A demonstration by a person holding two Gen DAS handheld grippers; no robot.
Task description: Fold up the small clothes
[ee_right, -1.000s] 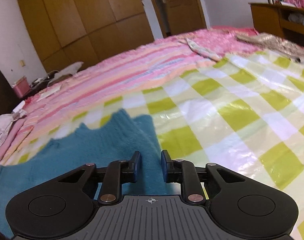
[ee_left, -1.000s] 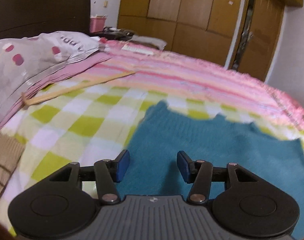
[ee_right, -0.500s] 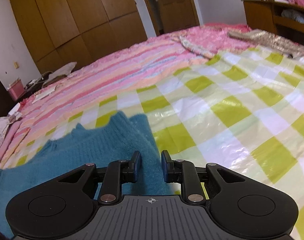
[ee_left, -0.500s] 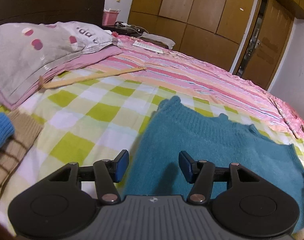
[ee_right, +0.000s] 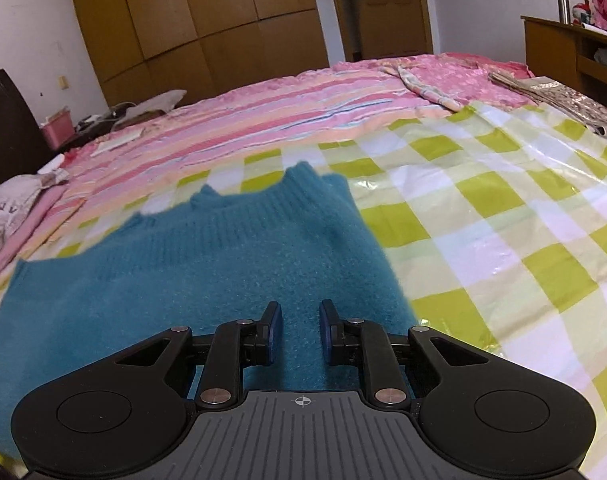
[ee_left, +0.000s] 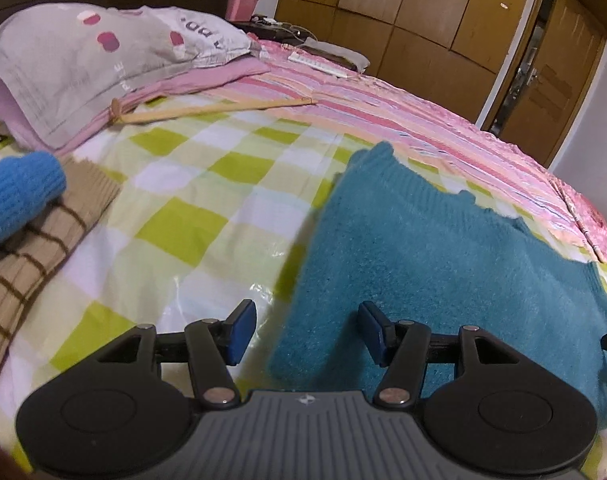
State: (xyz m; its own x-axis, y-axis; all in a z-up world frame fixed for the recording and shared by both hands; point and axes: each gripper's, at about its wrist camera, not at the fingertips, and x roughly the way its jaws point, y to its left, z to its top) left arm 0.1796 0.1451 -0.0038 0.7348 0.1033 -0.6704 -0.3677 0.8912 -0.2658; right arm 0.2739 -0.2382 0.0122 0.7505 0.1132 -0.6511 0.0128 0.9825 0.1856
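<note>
Lying flat on the bed, on the green-checked plastic sheet [ee_left: 191,216]: a teal knitted sweater [ee_left: 443,264], neckline toward the pink striped bedspread [ee_left: 403,108], hem toward the cameras.

Hovering over the sweater's left edge: left tongs [ee_left: 307,330], spread wide, nothing between the blue pads, one pad over the sheet and the other over the knit. Released, gripping nothing.

Hovering over the sweater's right part, near its right edge: right tongs [ee_right: 295,330], jaws closing, a narrow gap showing, teal knit visible below. Whether a pinch of wool is already caught, cannot tell; pads looking clear of it.

Handling, by the look of it: soft, fuzzy, light, limp, likely sagging wherever unsupported, so calling for two holds at once. Fuzzy wool probably clinging well to the pads; glossy sheet beneath probably slippery, letting the whole garment slide if dragged. Best holds, judging from here: the two lower corners of the hem, or the side edges, pinching both layers together.

Containers: a pink bin [ee_left: 243,0] beyond the far corner of the bed, contents too small to tell. Nothing else holding anything.

At the left edge of the bed: a tan striped knit [ee_left: 35,248] with a bright blue knit [ee_left: 15,192] resting on it, and a grey pillow [ee_left: 103,52] behind.
</note>
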